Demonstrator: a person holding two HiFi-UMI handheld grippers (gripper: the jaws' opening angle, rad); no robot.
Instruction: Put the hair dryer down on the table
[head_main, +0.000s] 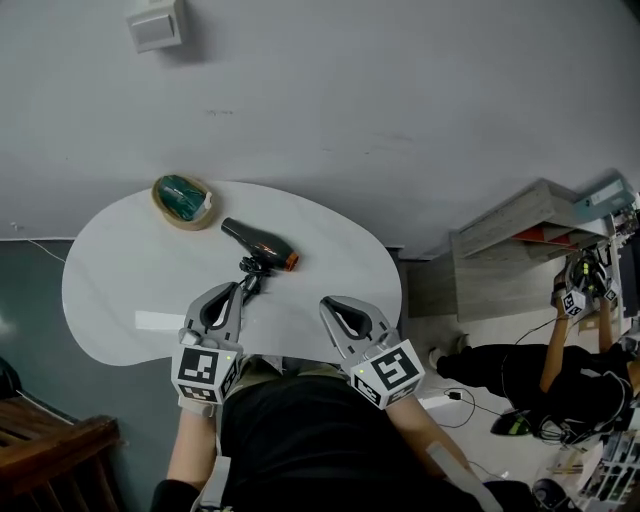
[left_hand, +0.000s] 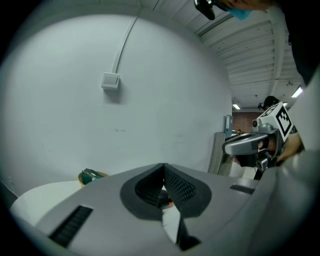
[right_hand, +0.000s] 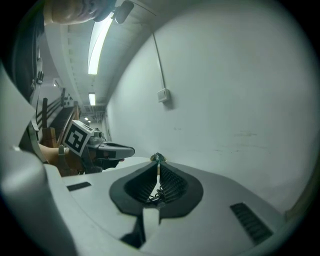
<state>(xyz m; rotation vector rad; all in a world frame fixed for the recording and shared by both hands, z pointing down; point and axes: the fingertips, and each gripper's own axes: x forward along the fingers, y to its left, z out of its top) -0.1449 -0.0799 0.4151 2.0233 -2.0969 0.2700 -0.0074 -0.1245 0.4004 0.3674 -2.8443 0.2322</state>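
Observation:
The black hair dryer (head_main: 258, 243) with an orange nozzle lies on the white table (head_main: 120, 260), its coiled cord (head_main: 250, 272) trailing toward me. My left gripper (head_main: 240, 289) hovers just short of the cord, jaws together, and nothing shows between the pads. Through its jaws in the left gripper view (left_hand: 163, 166) a sliver of the hair dryer (left_hand: 169, 201) shows. My right gripper (head_main: 327, 302) hangs over the table's near edge to the right, also shut and empty (right_hand: 158, 161); the cord (right_hand: 159, 192) shows behind its jaws.
A wooden bowl (head_main: 182, 200) holding a green thing sits at the table's far left. A white strip (head_main: 158, 321) lies on the table's near left. A wooden bench (head_main: 50, 440) stands lower left, a desk (head_main: 520, 235) and a seated person (head_main: 560, 370) to the right.

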